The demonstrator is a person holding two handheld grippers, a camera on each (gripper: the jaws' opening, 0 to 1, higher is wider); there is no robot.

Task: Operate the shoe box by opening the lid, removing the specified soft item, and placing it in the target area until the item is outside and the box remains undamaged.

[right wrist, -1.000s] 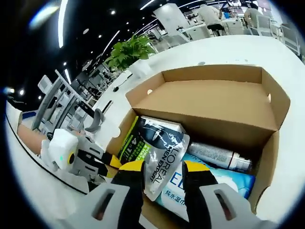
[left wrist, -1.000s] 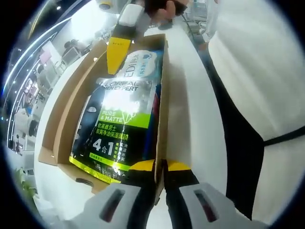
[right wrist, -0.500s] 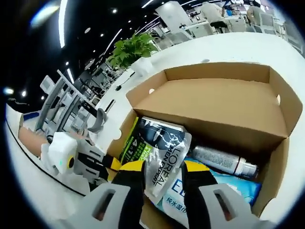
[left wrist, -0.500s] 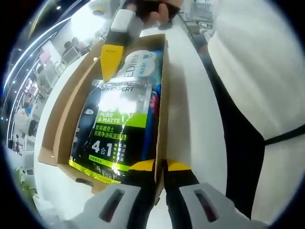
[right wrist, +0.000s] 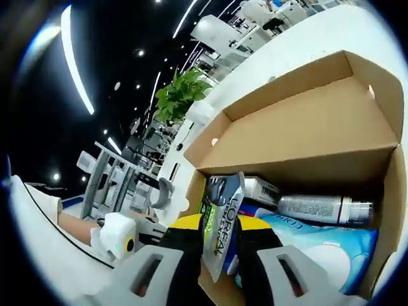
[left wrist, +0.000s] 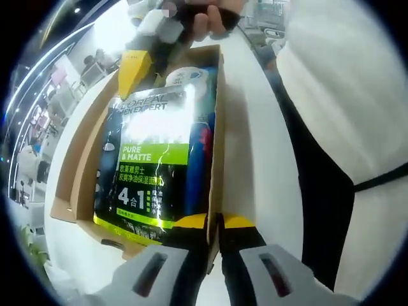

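- White worktop [left wrist: 255, 127] carries an open cardboard shoe box [right wrist: 306, 134], lid flap standing back; a potted plant [right wrist: 178, 95] stands beyond it.
- Right gripper [right wrist: 220, 224] has its jaws closed narrow on the top edge of a black and green pouch [left wrist: 150, 166], which stands lifted at one end inside the box.
- Left gripper [left wrist: 215, 221] has its jaws nearly together, pinching the box's side wall.
- Beneath the pouch lie a blue wipes pack [right wrist: 331, 245] and a silver can [right wrist: 325, 207].
- A person in white stands just beside the worktop.
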